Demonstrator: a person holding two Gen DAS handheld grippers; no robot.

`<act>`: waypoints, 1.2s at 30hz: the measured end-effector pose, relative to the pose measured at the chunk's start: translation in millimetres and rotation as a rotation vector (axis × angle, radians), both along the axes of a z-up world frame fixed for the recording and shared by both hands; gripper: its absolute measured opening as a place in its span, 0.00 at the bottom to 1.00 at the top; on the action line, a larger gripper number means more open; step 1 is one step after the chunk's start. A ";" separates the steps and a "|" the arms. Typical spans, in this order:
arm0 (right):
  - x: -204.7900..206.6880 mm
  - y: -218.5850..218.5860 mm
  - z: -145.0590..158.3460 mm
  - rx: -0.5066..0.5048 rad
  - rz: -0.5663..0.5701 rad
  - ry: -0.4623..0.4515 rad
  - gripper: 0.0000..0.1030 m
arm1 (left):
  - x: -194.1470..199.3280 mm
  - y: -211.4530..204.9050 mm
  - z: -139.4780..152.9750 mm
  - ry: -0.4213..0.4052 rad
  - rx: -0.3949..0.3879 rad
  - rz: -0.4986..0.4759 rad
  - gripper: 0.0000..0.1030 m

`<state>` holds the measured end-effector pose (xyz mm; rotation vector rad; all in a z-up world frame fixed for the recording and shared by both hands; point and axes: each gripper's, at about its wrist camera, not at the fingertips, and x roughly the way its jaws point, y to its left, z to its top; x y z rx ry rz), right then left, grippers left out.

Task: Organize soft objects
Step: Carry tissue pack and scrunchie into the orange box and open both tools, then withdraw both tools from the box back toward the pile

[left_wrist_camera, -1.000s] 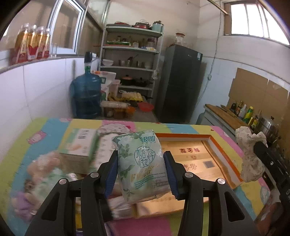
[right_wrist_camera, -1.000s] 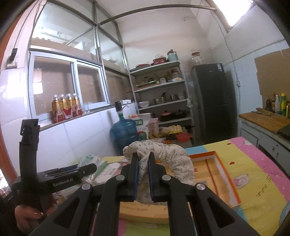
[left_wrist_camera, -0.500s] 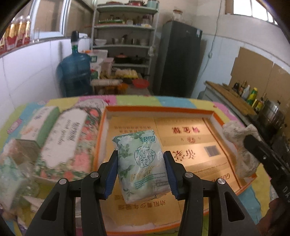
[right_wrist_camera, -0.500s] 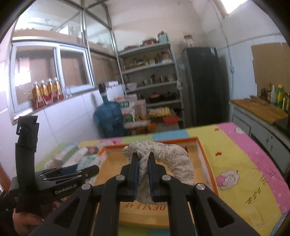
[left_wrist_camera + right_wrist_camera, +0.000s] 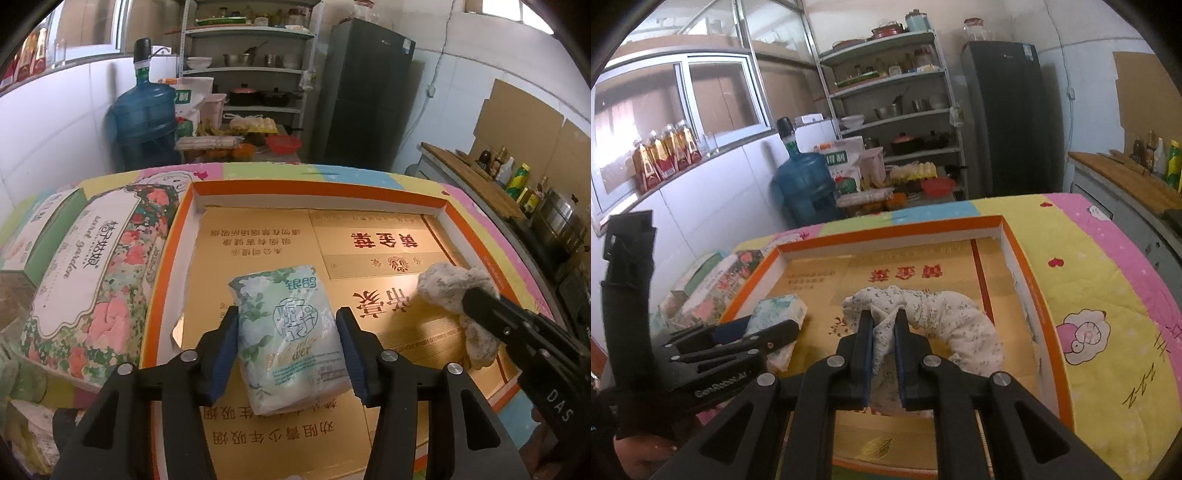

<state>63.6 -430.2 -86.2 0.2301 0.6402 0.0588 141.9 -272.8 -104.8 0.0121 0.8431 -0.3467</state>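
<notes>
A pale green tissue pack point(image 5: 288, 332) lies on the gold floor of the orange-rimmed tray point(image 5: 314, 190), tilted a little. My left gripper point(image 5: 287, 314) straddles it. Its jaws are opening, and the blue pads stand beside the pack's sides without squeezing it. In the right wrist view the same pack point(image 5: 781, 314) sits at the tray's left under the left gripper point(image 5: 753, 332). My right gripper point(image 5: 884, 321) is shut on a bunched white speckled cloth point(image 5: 945, 317), whose free end rests on the tray point(image 5: 886, 234) floor. The cloth point(image 5: 447, 288) also shows at the right of the left wrist view.
A large floral tissue bundle point(image 5: 92, 266) and a green-edged box point(image 5: 48, 236) lie left of the tray on the colourful tablecloth point(image 5: 1089, 277). Behind the table stand a blue water jug point(image 5: 144, 118), shelves and a dark fridge point(image 5: 365, 99). A counter runs along the right.
Both grippers came forward and down over the tray. The tissue pack now rests on the tray floor and the left jaws stand wider. The cloth's end has settled onto the tray.
</notes>
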 end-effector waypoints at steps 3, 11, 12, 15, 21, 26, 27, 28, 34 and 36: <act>1.3 -1.1 -2.1 0.010 0.006 0.004 0.15 | 0.2 -3.8 -1.6 -0.004 0.014 -0.013 0.57; -3.1 -2.4 2.3 0.016 0.008 -0.021 0.62 | -10.4 -2.2 5.1 -0.033 0.014 -0.046 0.70; -4.6 -1.9 3.3 0.015 0.008 -0.025 0.62 | -13.4 -1.9 7.9 -0.052 0.023 -0.045 0.72; -8.6 -2.2 5.9 0.030 0.006 -0.037 0.62 | -20.4 3.1 14.5 -0.091 0.024 -0.041 0.72; -18.0 0.3 12.8 0.044 0.010 -0.060 0.62 | -30.7 10.8 28.4 -0.137 0.039 -0.035 0.72; -28.7 6.5 21.9 0.043 0.011 -0.087 0.62 | -38.9 22.2 38.7 -0.176 0.066 -0.026 0.72; -30.4 7.4 23.7 0.045 0.012 -0.091 0.62 | -40.4 25.0 40.8 -0.182 0.068 -0.024 0.72; -32.6 9.9 26.1 0.045 0.015 -0.096 0.62 | -42.3 28.5 43.1 -0.188 0.073 -0.022 0.72; -37.6 27.5 36.4 0.037 0.041 -0.114 0.62 | -54.1 48.7 51.0 -0.210 0.085 -0.013 0.72; -39.3 34.0 38.6 0.034 0.050 -0.119 0.62 | -56.5 58.7 53.4 -0.204 0.070 -0.011 0.72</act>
